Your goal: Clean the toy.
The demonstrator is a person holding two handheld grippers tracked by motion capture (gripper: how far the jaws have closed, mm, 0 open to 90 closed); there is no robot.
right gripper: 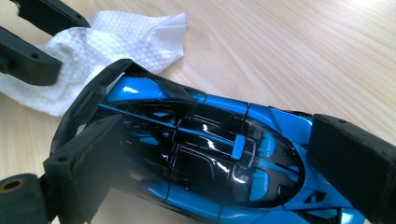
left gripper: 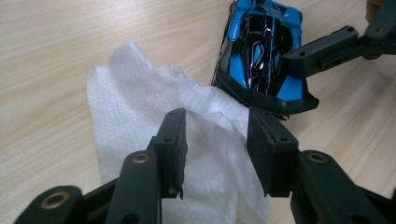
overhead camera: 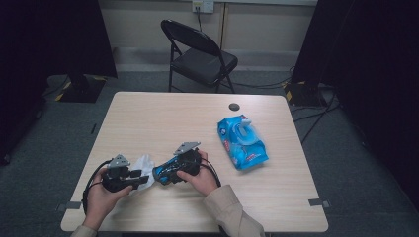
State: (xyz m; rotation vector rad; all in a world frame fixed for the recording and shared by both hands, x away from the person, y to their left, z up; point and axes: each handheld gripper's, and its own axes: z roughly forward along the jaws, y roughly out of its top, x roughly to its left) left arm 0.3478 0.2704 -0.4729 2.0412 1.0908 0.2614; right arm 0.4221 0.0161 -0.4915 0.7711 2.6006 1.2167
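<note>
In the left gripper view, the left gripper (left gripper: pixel 215 151) reaches in from the bottom edge, its two black jaws standing apart over a white wipe (left gripper: pixel 154 112). The wipe lies crumpled on the pale wooden table (left gripper: pixel 56 42), and its embossed sheet shows between the jaws, whose pads do not press on it. Just past the wipe's far edge sits a blue and black toy car (left gripper: pixel 261 51), its dark rear wing touching or overlapping the wipe. From the upper right, a black jaw of the right gripper (left gripper: pixel 327 46) lies against the car's side. Whether that gripper clamps the car cannot be told here.
</note>
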